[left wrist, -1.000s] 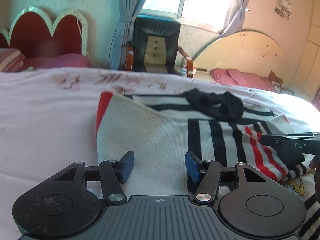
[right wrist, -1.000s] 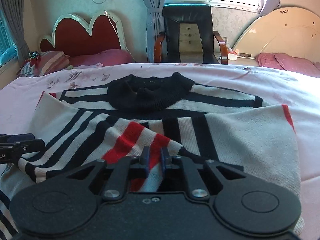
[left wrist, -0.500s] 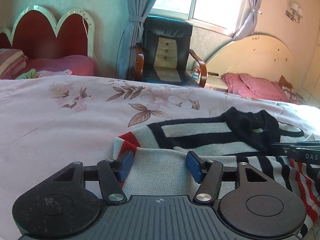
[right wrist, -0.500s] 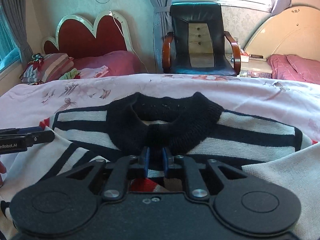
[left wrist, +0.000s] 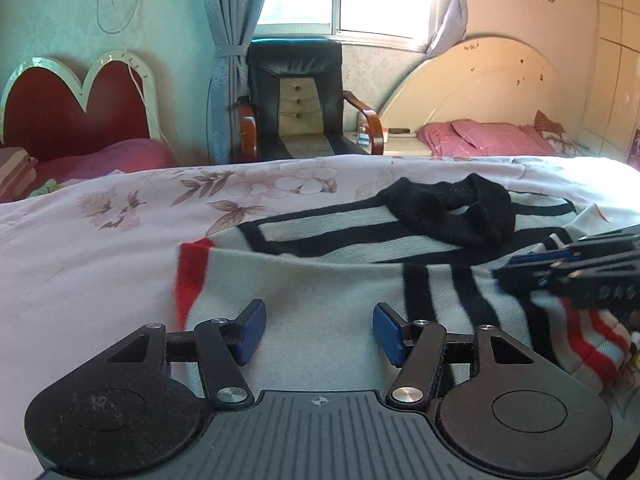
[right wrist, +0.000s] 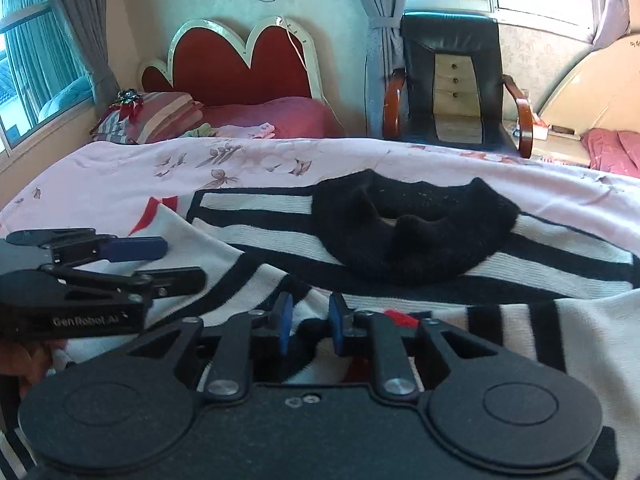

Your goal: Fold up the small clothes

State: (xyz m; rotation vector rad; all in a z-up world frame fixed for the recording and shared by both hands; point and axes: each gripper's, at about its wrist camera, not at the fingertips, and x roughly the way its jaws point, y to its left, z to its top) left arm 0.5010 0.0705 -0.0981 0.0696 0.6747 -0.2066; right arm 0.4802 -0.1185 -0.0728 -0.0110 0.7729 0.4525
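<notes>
A small striped sweater [left wrist: 320,280], white with black and red stripes and a black collar [left wrist: 452,212], lies on the pink floral bed. Its lower part is folded up over the body. My left gripper [left wrist: 318,330] is open, its blue pads wide apart just above the folded white fabric. It also shows in the right wrist view [right wrist: 152,260], at the left. My right gripper [right wrist: 308,320] has its jaws slightly apart over the folded hem; a fold of fabric sits below them. It shows at the right edge of the left wrist view [left wrist: 512,266]. The sweater [right wrist: 440,280] fills the right wrist view.
The pink floral bedsheet [left wrist: 120,240] spreads left and behind. A black armchair [left wrist: 296,100] stands beyond the bed. A red headboard [left wrist: 76,108] is at the back left, a cream headboard with pink pillows [left wrist: 480,136] at the back right.
Both grippers carried the sweater's lower edge up toward the collar. The right gripper's jaws have parted from tightly shut. The left gripper stays open over the folded fabric.
</notes>
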